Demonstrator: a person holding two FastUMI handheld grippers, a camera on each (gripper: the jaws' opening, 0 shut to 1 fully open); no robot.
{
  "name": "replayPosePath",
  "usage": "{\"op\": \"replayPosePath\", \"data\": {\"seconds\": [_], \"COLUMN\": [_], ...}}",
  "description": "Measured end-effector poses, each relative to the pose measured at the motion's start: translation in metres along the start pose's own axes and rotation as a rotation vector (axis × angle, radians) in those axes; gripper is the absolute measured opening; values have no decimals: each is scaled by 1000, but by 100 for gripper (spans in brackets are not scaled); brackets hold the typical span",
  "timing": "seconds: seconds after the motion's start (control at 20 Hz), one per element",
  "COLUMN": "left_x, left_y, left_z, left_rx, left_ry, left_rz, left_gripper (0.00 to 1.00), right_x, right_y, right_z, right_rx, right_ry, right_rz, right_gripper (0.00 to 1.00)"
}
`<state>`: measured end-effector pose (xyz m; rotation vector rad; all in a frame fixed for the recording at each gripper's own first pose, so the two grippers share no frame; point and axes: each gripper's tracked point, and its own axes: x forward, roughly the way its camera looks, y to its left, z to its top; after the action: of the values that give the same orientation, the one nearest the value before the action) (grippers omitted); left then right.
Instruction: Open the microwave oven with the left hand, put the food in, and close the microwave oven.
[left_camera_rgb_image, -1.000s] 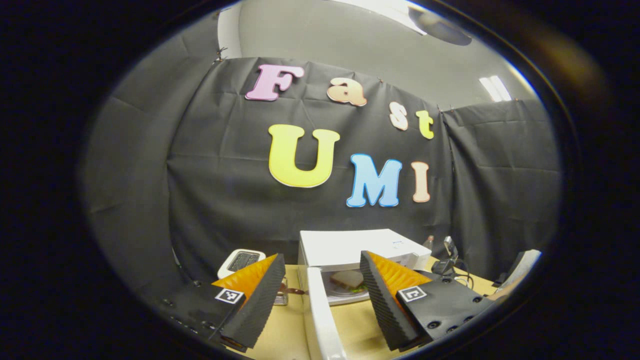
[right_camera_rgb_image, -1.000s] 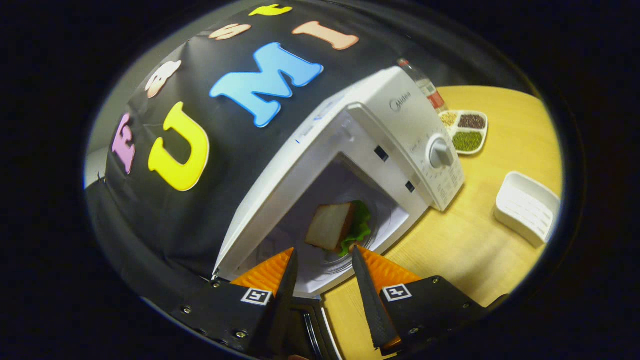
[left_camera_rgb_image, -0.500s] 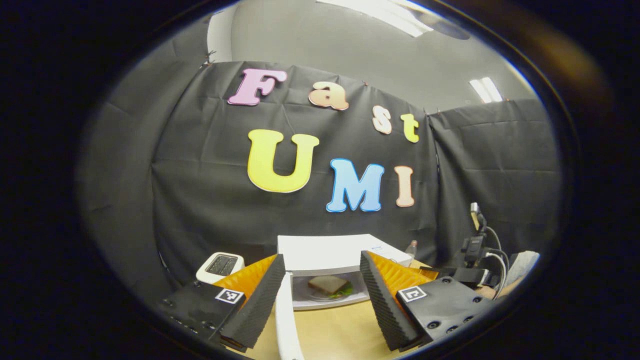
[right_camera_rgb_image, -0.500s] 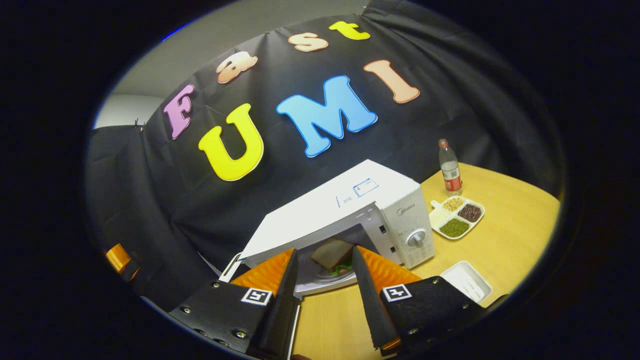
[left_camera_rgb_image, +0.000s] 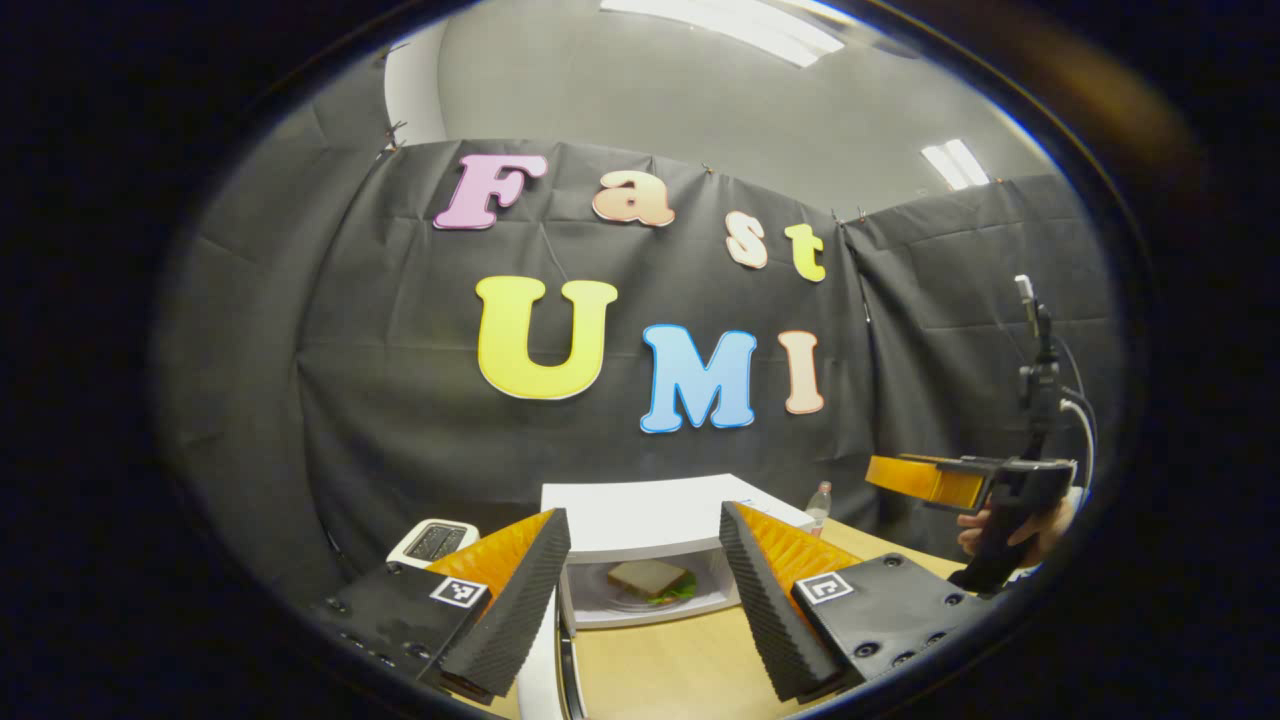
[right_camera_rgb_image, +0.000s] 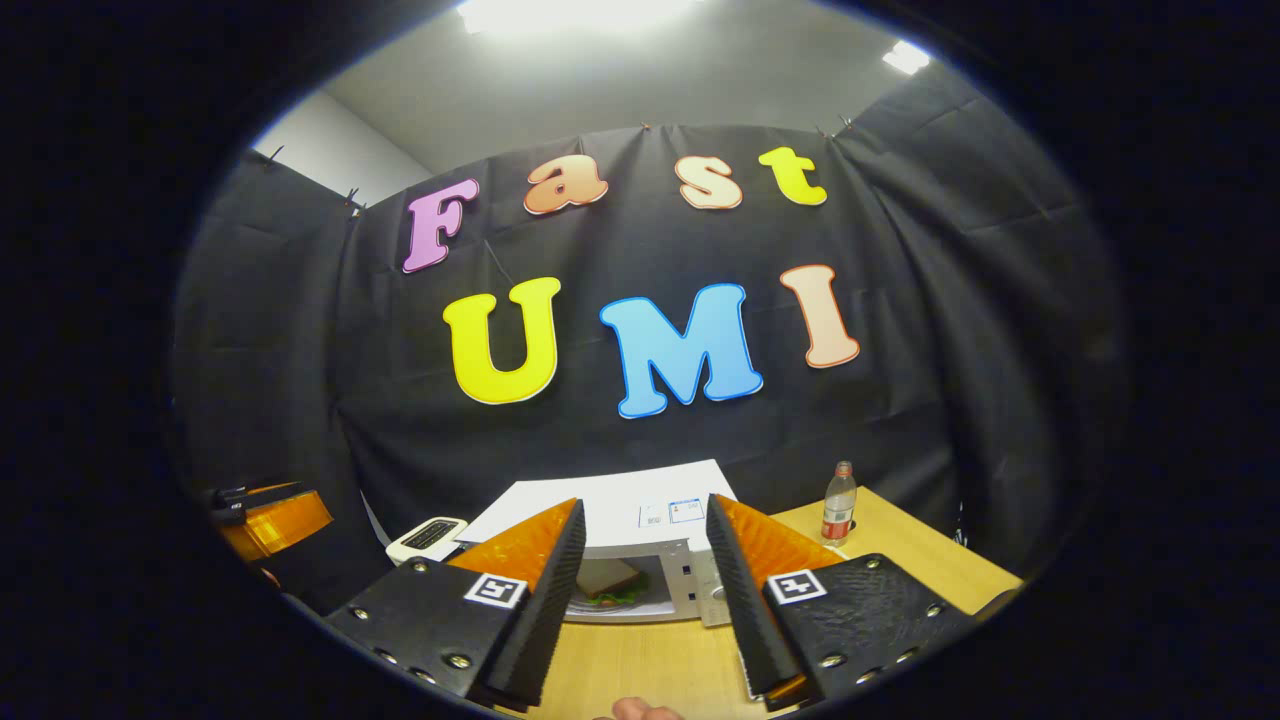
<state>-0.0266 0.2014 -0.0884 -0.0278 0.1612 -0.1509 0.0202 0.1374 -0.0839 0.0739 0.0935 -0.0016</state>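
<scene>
The white microwave (left_camera_rgb_image: 650, 505) stands on the wooden table with its door (left_camera_rgb_image: 545, 665) swung open toward me. A sandwich (left_camera_rgb_image: 648, 577) with lettuce lies on the glass plate inside. My left gripper (left_camera_rgb_image: 642, 510) is open, some way in front of the cavity, with nothing between its fingers. In the right gripper view the microwave (right_camera_rgb_image: 610, 515) and the sandwich (right_camera_rgb_image: 607, 581) sit ahead, framed by my open, empty right gripper (right_camera_rgb_image: 645, 500). The right gripper (left_camera_rgb_image: 945, 480) is also in the left gripper view, held up at the right by a hand (left_camera_rgb_image: 1010, 527).
A white toaster (left_camera_rgb_image: 432, 541) stands left of the microwave and a plastic bottle (left_camera_rgb_image: 818, 503) behind its right side. The toaster (right_camera_rgb_image: 428, 537), the bottle (right_camera_rgb_image: 838, 503) and bare table (right_camera_rgb_image: 900, 560) lie ahead; the left gripper's body (right_camera_rgb_image: 270, 515) is at the far left.
Both grippers have drawn back from the microwave, which now looks smaller. The right gripper has levelled out and risen. The sandwich stays inside and the door stays open.
</scene>
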Motion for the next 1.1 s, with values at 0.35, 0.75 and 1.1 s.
{"op": "replayPosePath", "data": {"seconds": [0.35, 0.75, 1.1], "left_x": [-10, -36, -73], "left_y": [5, 39, 97], "left_z": [8, -23, -62], "left_rx": [15, 34, 26], "left_ry": [-23, 68, 170], "left_rz": [54, 94, 173], "left_gripper": [97, 89, 7], "right_x": [-16, -15, -11], "right_y": [-3, -5, -1], "right_z": [22, 23, 20], "right_rx": [-48, -19, 12], "right_ry": [-55, -48, -43], "right_rz": [-6, -9, -14], "right_gripper": [98, 98, 98]}}
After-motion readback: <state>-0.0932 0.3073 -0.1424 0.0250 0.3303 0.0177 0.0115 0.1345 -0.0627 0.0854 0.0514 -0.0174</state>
